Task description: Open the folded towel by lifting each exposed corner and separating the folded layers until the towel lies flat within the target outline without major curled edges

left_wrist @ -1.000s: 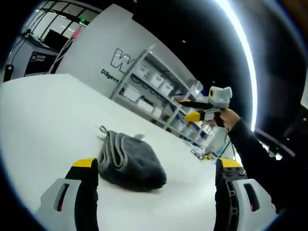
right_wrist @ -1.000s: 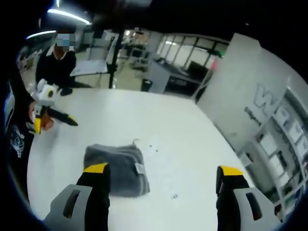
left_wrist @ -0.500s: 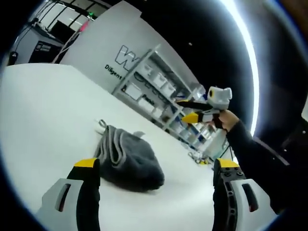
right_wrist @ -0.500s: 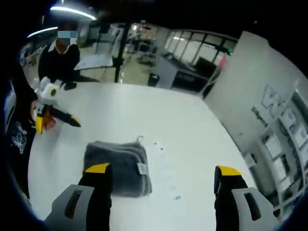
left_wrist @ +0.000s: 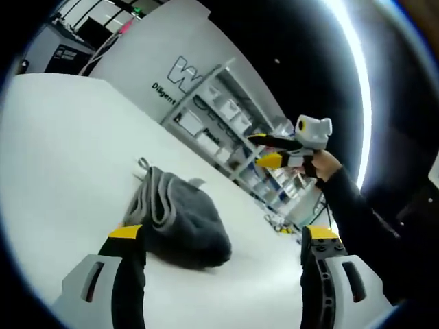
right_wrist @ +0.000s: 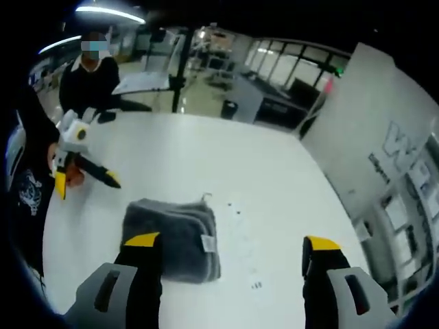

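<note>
**Folded towel on the table, both grippers held open above it**

The grey towel (right_wrist: 171,236) lies folded in a thick, squarish stack on the white table (right_wrist: 226,164), with its layered edges showing along one side. A small white label (right_wrist: 207,242) sticks out at one edge, and a thin loop (right_wrist: 204,199) stands up at a corner. In the left gripper view the same towel (left_wrist: 180,223) shows as a rounded bundle, its folded layers stacked at the end that faces the camera and the loop (left_wrist: 143,164) at that end.

The right gripper (right_wrist: 232,247) is above the table with its jaws set wide apart and nothing between them; its left jaw overlaps the near edge of the towel in the picture, but whether it touches the cloth cannot be told. The left gripper (left_wrist: 221,236) also has its jaws spread wide and holds nothing, and the towel sits between and beyond them.

In the right gripper view the left gripper (right_wrist: 86,175) appears at the left, held in a hand (right_wrist: 65,168), with its yellow tips parted, near the towel but apart from it. In the left gripper view the right gripper (left_wrist: 271,151) is raised high above the table, held by a hand (left_wrist: 322,164) in a dark sleeve (left_wrist: 363,226).

A few small dark marks (right_wrist: 255,285) dot the table beside the towel. Beyond the table stand a white panel with lettering (left_wrist: 180,74) and shelves with bins (left_wrist: 226,116). A person in dark clothes (right_wrist: 92,82) sits at the far side.
</note>
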{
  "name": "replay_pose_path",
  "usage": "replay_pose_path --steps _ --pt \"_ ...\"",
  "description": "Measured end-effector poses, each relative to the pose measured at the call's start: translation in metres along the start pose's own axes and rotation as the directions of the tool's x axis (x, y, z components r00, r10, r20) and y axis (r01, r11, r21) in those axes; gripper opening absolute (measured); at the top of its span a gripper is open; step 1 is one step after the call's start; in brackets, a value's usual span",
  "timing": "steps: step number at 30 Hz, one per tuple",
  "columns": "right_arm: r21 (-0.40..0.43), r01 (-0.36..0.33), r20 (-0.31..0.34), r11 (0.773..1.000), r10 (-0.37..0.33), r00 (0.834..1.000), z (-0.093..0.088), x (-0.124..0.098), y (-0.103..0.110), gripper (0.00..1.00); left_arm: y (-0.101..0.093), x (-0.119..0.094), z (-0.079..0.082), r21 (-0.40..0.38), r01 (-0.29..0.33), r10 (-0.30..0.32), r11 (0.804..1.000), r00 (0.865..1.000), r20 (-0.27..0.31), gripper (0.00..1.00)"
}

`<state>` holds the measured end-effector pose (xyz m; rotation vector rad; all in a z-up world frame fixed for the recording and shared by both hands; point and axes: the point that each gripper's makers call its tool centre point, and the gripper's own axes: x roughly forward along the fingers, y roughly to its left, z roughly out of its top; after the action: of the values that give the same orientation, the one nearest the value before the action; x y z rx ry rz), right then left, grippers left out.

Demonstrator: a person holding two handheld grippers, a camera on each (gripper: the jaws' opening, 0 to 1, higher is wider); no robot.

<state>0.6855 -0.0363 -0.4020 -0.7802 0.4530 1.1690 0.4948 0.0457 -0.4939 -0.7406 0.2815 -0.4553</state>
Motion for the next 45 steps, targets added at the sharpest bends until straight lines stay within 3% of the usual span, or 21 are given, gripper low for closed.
replay_pose_path --steps 14,18,29,45 --pt "-0.003 -0.038 -0.024 0.999 0.038 0.999 -0.007 0.022 0.0 0.75 0.006 0.011 -0.01 -0.057 0.011 -0.012 0.998 1.0 -0.023 0.85" --pt "-0.018 -0.093 -0.021 0.995 0.093 0.995 -0.004 0.025 0.009 0.74 0.007 0.012 -0.008 -0.054 0.009 -0.01 0.999 1.0 -0.02 0.84" --pt "-0.016 -0.157 -0.058 0.987 0.156 0.986 -0.003 0.041 0.016 0.72 0.019 0.018 -0.011 -0.093 -0.04 0.04 0.995 0.999 -0.005 0.85" --pt "0.037 -0.182 -0.116 0.983 0.185 0.976 -0.022 0.072 0.016 0.71 0.034 0.022 -0.013 -0.107 -0.083 0.083 0.991 0.997 -0.003 0.82"
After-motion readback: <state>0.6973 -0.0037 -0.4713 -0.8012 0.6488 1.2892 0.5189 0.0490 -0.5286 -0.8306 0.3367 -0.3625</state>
